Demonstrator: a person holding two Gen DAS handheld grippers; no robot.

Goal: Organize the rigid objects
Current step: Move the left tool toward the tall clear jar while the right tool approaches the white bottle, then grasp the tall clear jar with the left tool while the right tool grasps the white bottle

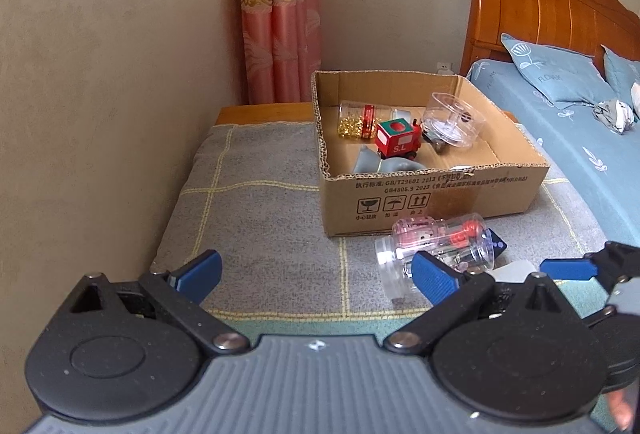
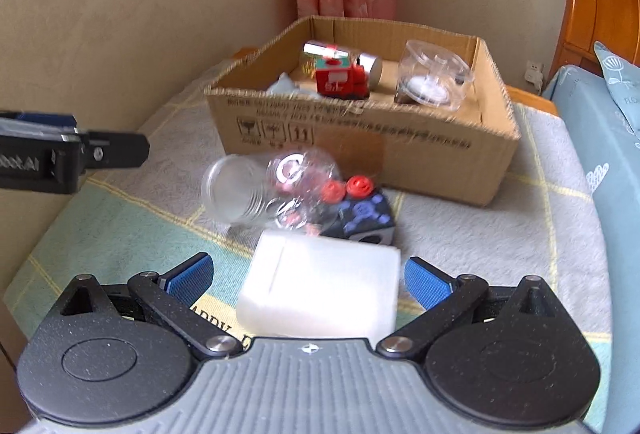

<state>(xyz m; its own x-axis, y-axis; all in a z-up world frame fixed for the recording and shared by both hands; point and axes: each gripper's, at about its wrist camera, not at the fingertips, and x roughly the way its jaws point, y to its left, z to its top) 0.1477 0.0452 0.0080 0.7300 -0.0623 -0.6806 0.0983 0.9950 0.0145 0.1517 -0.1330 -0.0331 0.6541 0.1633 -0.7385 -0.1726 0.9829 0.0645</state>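
An open cardboard box [image 1: 436, 194] stands on a grey checked blanket [image 1: 260, 218]. It holds a red toy train [image 1: 398, 140], a jar of gold bits [image 1: 354, 120] and a clear round container [image 1: 454, 120]. In front of the box lie a clear plastic jar [image 2: 264, 194] with small toys inside, a dark blue cube [image 2: 364, 218] and a white box [image 2: 320, 290]. My right gripper [image 2: 310, 280] is open, and the white box sits between its fingers without being touched. Further left, my left gripper [image 1: 318, 274] is open and empty over the blanket.
A beige wall [image 1: 100, 74] runs along the left, with pink curtains [image 1: 280, 14] behind the box. A bed with blue bedding [image 1: 580, 138] and a wooden headboard [image 1: 552, 6] borders the right side. Bare blanket lies left of the box.
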